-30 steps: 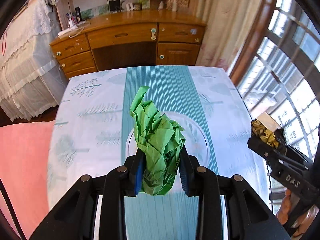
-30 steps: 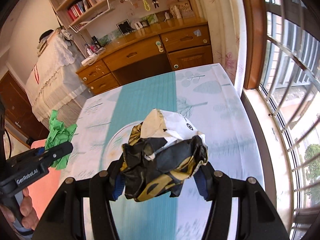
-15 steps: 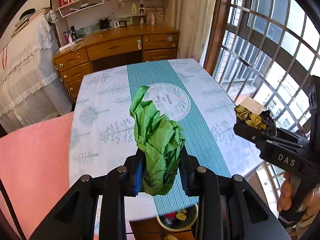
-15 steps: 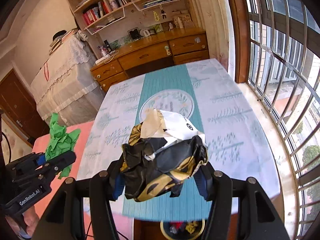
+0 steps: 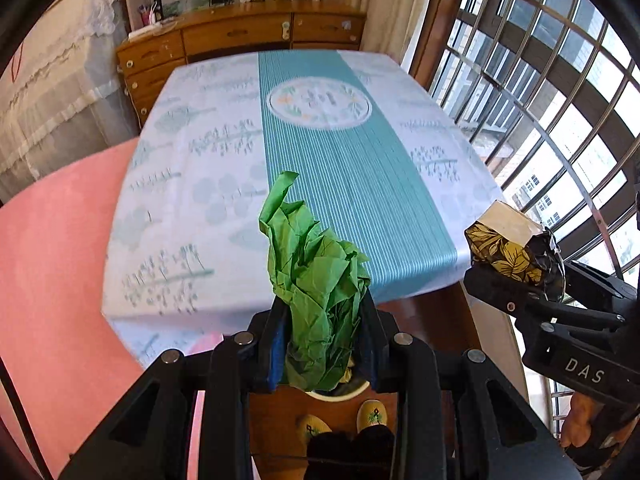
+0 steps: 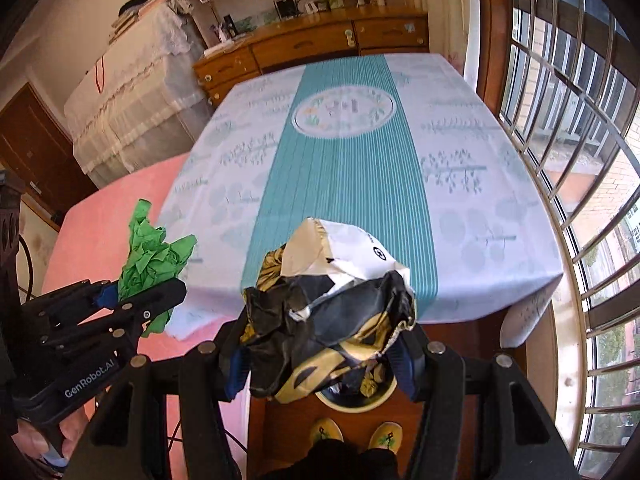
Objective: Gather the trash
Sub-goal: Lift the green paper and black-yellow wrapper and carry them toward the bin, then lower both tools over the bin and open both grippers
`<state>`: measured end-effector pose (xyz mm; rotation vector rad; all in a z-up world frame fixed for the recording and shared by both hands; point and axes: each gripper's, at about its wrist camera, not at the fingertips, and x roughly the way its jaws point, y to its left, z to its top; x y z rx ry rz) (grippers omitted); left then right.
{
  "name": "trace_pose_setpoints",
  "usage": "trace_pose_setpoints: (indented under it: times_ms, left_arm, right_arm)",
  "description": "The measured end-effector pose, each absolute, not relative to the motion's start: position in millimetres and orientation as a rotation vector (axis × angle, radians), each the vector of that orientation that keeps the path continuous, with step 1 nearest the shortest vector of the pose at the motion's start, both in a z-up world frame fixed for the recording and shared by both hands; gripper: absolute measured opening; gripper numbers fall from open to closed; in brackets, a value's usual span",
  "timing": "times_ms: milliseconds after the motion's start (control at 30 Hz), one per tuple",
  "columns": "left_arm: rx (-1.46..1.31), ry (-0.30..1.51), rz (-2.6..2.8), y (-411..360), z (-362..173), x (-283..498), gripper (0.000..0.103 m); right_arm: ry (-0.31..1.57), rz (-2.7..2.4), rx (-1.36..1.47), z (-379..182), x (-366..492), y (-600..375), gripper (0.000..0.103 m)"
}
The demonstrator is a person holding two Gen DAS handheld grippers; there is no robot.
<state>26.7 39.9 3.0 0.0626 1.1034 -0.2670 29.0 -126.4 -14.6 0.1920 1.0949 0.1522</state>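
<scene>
My left gripper (image 5: 322, 344) is shut on a crumpled green paper (image 5: 316, 280), held in the air off the near edge of the table (image 5: 224, 168). It also shows in the right wrist view (image 6: 152, 256). My right gripper (image 6: 320, 364) is shut on a crumpled black, gold and white wrapper (image 6: 332, 312), which also shows in the left wrist view (image 5: 512, 252). A round trash bin (image 6: 360, 400) with scraps inside stands on the floor below both grippers, mostly hidden behind the trash; only its rim shows in the left wrist view (image 5: 336, 394).
The table has a white and teal cloth. A pink surface (image 5: 52, 240) lies to its left. A wooden desk (image 5: 240, 36) stands beyond the table and a barred window (image 5: 560, 100) at right. The person's slippers (image 6: 354, 436) show beside the bin.
Both grippers have pulled back from over the table, past its near edge, with their trash still held. The bin on the floor has come into view beneath them.
</scene>
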Motion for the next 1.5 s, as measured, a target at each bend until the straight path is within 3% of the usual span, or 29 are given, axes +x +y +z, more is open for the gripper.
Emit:
trace_pose_setpoints:
  times_ms: [233,833,1133,1233,1433,1500]
  left_arm:
    - [0.045,1.183,-0.238,13,-64,7,0.03]
    - [-0.038,1.364,-0.112,-16,-300,15,0.031]
    - [-0.035,1.433,-0.155,-17,-377,27,0.033]
    - [-0.014,1.44,-0.186,-19,-392,26,0.041]
    - [0.039,1.429,-0.171,-15,-404,26,0.083]
    - [0.049,1.436,-0.147,-7,-409,27,0.101]
  right_arm:
    - [1.143,0.166,0.151,-75,9,-139,0.058]
    - [1.393,0.135,0.224,-331,21,-158,0.058]
    - [1.424,0.127,0.189,-387,22,-156,0.059]
    - [1.427,0.124,0.193,-398,23,-156,0.059]
    - [1.443,0.099,0.202,-408,25,-152,0.06]
    - [1.447,0.101,0.203,-408,26,-152,0.06]
